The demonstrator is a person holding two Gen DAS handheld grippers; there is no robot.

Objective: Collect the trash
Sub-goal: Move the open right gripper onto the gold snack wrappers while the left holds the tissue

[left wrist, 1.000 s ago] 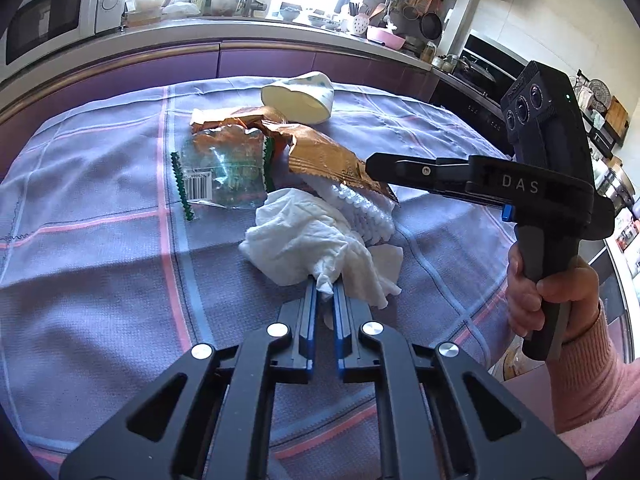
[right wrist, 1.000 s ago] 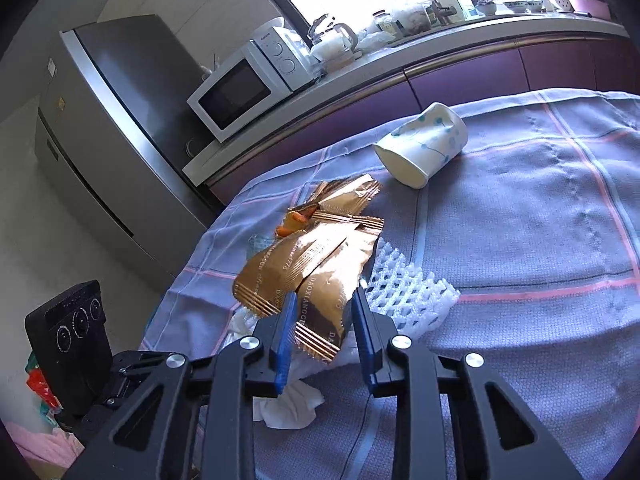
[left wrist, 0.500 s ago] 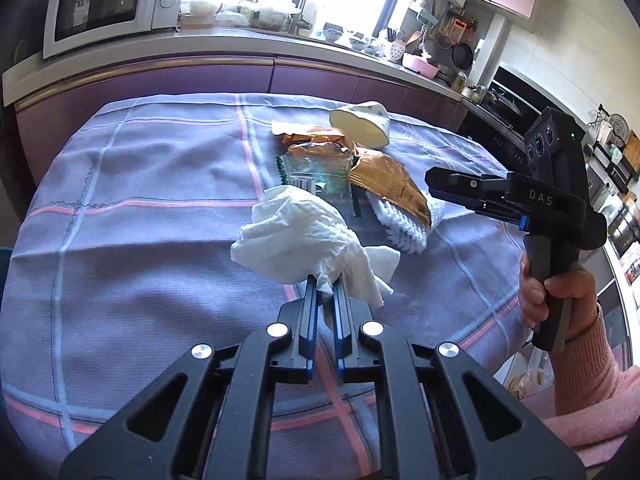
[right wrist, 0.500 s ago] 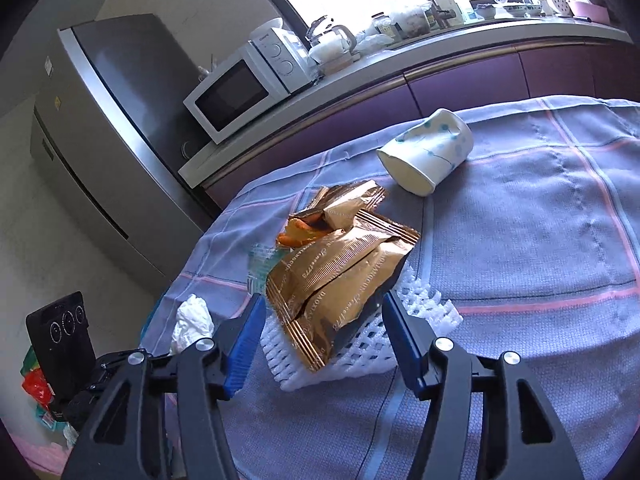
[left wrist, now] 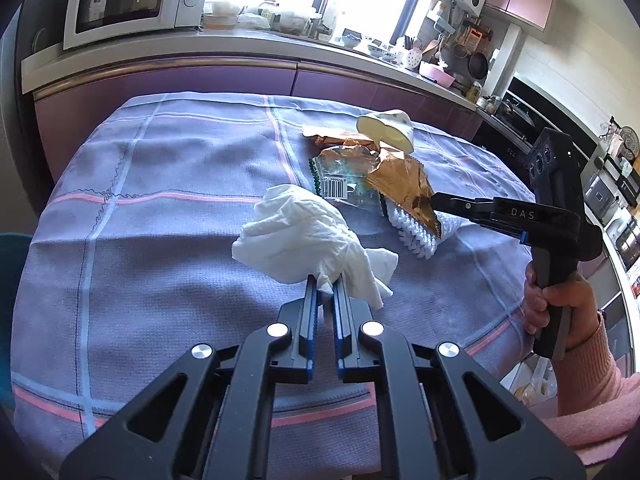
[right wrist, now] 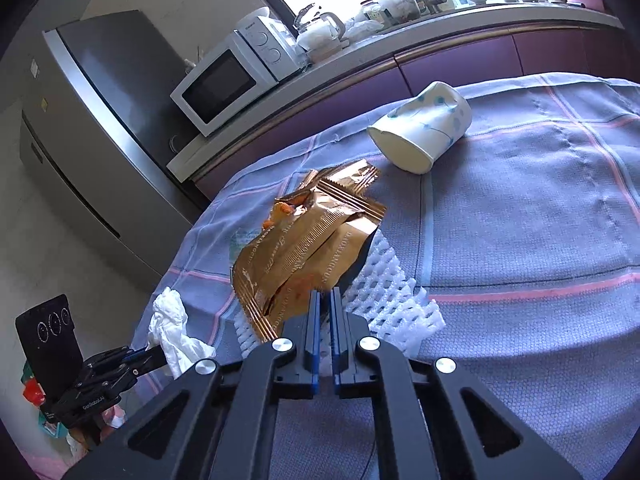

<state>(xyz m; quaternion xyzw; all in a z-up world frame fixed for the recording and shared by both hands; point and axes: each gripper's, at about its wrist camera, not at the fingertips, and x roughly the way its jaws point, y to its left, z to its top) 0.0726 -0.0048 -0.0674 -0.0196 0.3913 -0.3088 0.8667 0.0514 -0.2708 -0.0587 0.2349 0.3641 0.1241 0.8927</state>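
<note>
Trash is in both our grips at this moment: our left hand-held gripper [left wrist: 326, 286] has its jaws pinched narrow on a tail of the crumpled white tissue [left wrist: 308, 240], which hangs bunched just past the fingertips over the near half of the worktop [left wrist: 160, 208]. Our right hand-held gripper [right wrist: 325, 300] is closed almost to touching on the near edge of the gold snack wrapper [right wrist: 304, 252], which lies on top of the white foam fruit net [right wrist: 392, 300]; from the left wrist view that wrapper sits at about two o'clock from the tissue. A clear plastic bag with a barcode [left wrist: 340, 184] lies at about twelve o'clock from the tissue, partly under the gold wrapper, and a tipped paper cup [right wrist: 424, 132] rests at the far end, at one o'clock from the right fingertips. To do this step well, we judge we should lift the wrapper slowly and straight up, so that it peels off the net rather than dragging it, since foil is slippery and our hold is only on a thin edge. We should keep the tissue pinched firmly, since only a small fold is held. We cannot see a bin clearly in either view, so the drop point is uncertain.
</note>
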